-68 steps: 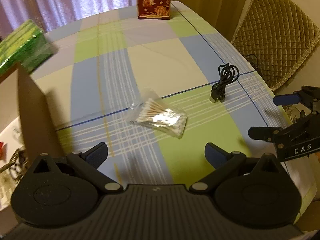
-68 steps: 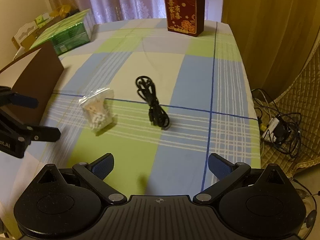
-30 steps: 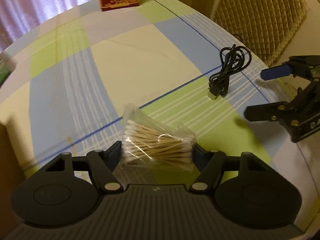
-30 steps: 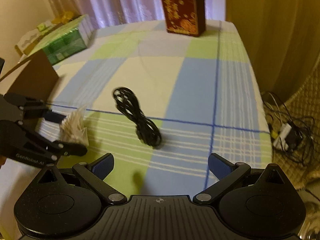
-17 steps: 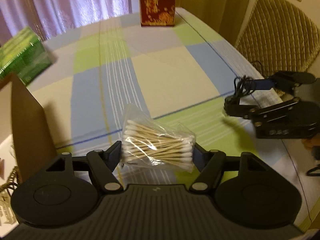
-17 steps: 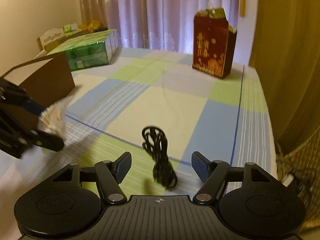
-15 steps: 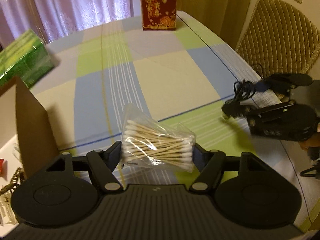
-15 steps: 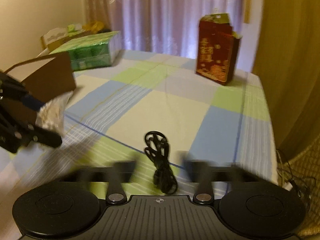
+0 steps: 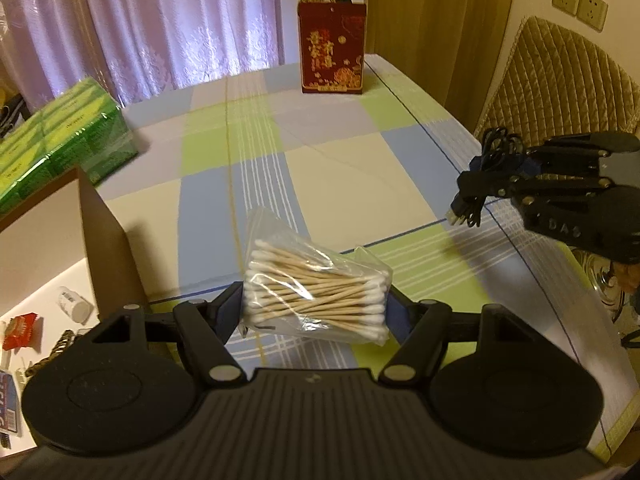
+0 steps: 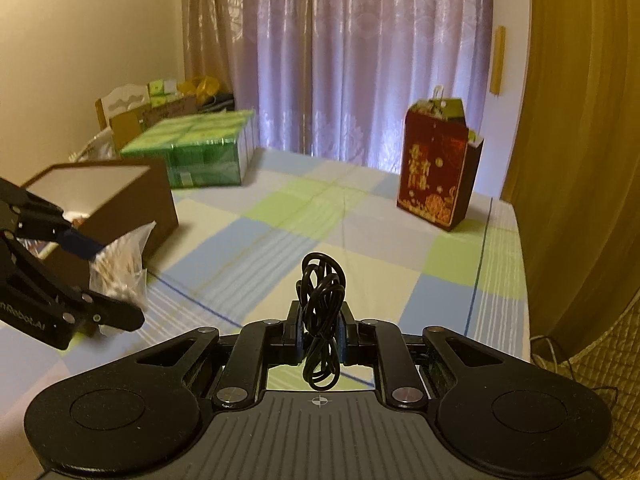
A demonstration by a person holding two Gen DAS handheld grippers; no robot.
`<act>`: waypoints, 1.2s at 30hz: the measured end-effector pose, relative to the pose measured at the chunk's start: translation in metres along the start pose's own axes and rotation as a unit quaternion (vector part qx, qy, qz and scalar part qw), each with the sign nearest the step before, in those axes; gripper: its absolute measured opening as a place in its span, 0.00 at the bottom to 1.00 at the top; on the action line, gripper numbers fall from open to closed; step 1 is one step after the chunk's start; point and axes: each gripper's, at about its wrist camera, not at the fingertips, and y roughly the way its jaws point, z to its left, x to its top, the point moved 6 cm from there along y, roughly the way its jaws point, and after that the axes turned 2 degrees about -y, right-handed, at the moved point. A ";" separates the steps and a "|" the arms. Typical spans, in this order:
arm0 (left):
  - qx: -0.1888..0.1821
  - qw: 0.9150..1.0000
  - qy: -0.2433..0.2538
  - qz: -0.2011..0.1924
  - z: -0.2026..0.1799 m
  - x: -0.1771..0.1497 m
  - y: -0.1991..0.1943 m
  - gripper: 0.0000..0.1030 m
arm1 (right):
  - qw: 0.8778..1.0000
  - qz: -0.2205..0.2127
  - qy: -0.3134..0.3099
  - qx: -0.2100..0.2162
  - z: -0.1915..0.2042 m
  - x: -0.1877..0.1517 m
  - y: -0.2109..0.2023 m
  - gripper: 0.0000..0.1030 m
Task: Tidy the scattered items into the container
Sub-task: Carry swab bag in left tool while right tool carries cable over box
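Beside the brown cardboard box [image 9: 104, 224], the left hand-held gripper [image 9: 316, 308] pinches a clear bag of cotton swabs [image 9: 316, 292]; the right hand-held gripper [image 10: 320, 332] clamps a coiled black cable [image 10: 322, 312]; both await dropping in.

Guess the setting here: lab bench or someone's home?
Most likely a home room: a checked tablecloth, lace curtains, a quilted chair and a red gift bag on the table.

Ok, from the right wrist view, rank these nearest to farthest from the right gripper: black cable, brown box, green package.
1. Black cable, clamped in the right gripper.
2. Brown box, left, mid-table.
3. Green package, far left, behind the box.
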 end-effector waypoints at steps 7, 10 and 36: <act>0.008 1.000 -0.011 -0.022 0.010 -0.002 -0.024 0.66 | 1.000 -0.002 0.003 -0.003 0.010 0.011 -0.016 0.18; 0.012 0.999 -0.017 -0.029 0.017 -0.005 -0.034 0.66 | 1.000 -0.002 0.007 -0.001 0.017 0.015 -0.021 0.18; 0.096 0.986 -0.121 -0.064 0.157 -0.073 -0.136 0.66 | 0.992 -0.007 0.028 0.121 0.146 0.061 -0.019 0.18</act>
